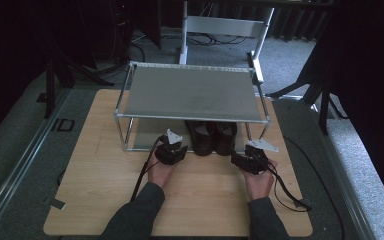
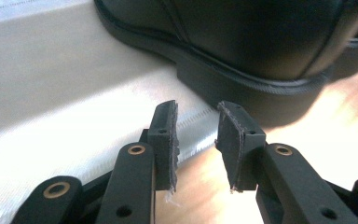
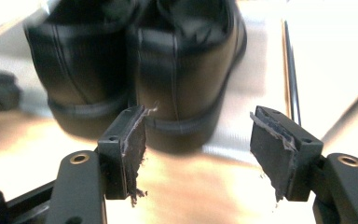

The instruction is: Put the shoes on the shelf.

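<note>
Left hand-held gripper (image 1: pixel 176 145): rests low on the wooden surface (image 1: pixel 105 165), held in the person's left hand (image 1: pixel 159 172). Its jaws stand a narrow gap apart with nothing between them, so it is released. In the left gripper view the heel of the left black leather shoe (image 2: pixel 242 42) lies just ahead and slightly right of the pads (image 2: pixel 170 140), near but not touching. The heel overhangs the front edge of the rack's lower shelf (image 2: pixel 51 102), which probably leaves it open to a grasp from the front.

Pair of shoes: both stand side by side, upright and touching, heels toward the person, on the lower shelf of the two-tier metal shoe rack (image 1: pixel 190 92), between the two grippers. The top shelf above them is bare.

Right hand-held gripper (image 1: pixel 240 159): held in the right hand (image 1: pixel 259 182), also low at the rack's front. Its jaws are spread wide and empty, so released. The right black leather shoe (image 3: pixel 186 70) stands ahead and slightly left of its centre line, apart from the pads (image 3: pixel 133 140).

Judgement: each gripper appears lined up with the nearer shoe's heel, suggesting a grasp is being prepared.
</note>
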Motion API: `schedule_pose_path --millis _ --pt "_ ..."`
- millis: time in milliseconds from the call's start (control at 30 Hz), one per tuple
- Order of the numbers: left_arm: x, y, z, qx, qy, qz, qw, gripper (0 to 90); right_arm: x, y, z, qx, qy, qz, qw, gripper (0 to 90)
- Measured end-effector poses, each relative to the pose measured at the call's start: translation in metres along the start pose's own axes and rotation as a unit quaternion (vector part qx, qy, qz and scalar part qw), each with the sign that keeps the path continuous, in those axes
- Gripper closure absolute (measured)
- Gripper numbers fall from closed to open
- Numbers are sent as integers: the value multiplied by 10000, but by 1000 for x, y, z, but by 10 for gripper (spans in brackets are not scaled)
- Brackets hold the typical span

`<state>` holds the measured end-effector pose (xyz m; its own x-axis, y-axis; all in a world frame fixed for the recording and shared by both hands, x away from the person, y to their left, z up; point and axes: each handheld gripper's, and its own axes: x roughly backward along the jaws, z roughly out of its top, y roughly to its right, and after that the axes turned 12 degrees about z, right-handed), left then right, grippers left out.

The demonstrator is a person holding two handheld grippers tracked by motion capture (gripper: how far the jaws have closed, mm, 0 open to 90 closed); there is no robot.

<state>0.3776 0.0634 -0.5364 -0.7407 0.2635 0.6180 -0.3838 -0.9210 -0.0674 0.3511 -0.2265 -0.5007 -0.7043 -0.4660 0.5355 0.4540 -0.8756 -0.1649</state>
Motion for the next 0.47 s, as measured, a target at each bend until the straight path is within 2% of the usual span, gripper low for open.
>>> schedule_pose_path --millis 33,100,167,200,300,367,467 --pt "3 -2 -2 -27 -28 -27 10000 663 2 5 -10 28 -272 68 9996 354" --pt "9 -7 -6 22 -123 -173 9998 654 1 9 -17 162 -418 125 9989 359" --pt "12 -9 -9 16 -185 -229 9996 653 1 9 -17 162 -418 125 9989 359" --pt "20 -13 -17 -65 -338 -307 9989 648 1 14 -27 237 -625 92 9977 359" --pt "28 -17 -25 -216 -399 -326 9984 642 1 18 -32 281 -702 55 9971 360" --pt "33 -21 -32 -240 -416 -312 9984 640 2 21 -33 280 -702 51 9971 360" --pt "39 -27 -38 -221 -428 -246 9985 640 0 28 -32 29 -672 139 9976 360"
